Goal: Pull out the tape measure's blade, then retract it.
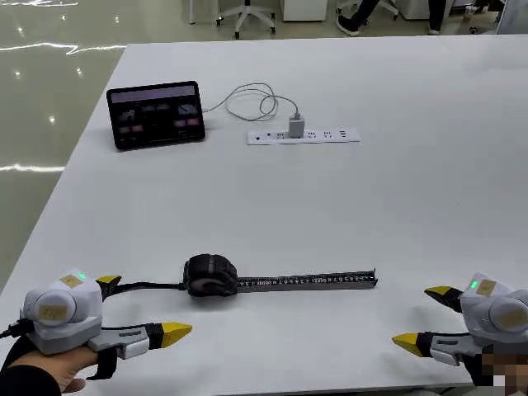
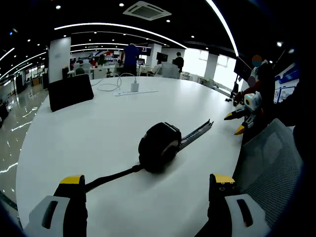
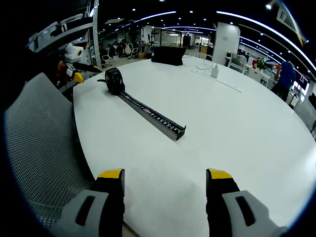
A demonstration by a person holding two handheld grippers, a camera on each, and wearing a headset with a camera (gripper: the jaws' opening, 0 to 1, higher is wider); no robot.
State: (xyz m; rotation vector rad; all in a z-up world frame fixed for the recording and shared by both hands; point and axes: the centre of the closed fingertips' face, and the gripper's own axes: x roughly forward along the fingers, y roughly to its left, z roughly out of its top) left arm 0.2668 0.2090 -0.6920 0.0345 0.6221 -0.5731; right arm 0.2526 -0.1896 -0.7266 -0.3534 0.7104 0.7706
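Lying flat near the front edge of the worktop (image 1: pixel 346 206), the tape measure (image 1: pixel 210 275) has its blade (image 1: pixel 309 281) drawn out to the person's right, and nothing is touching it. The blade holding its length unaided suggests the lock is on, so the pull-out half looks done and only the retraction is left.

The left hand-held gripper (image 1: pixel 142 307) sits just beside the case, jaws spread wide and empty. The right hand-held gripper (image 1: pixel 422 317) waits near the blade's free end, equally wide open and holding nothing. With 1 at each end of the tape, the left is placed to steady the case while the right guides the blade home.

The head view gives the whole layout: both grippers, the tape between them, and a tablet (image 1: pixel 155 113) and power strip (image 1: pixel 304 135) well apart at the far side.

The left gripper view adds the case's rounded back and a dark strap (image 2: pixel 111 176) trailing from it toward the left jaw, with the blade running away behind.

The right gripper view looks down the blade from the other end, showing its printed scale and the end hook (image 3: pixel 180 132) resting on the worktop. It also shows a mesh chair back (image 3: pixel 39 148) beside the worktop's edge.
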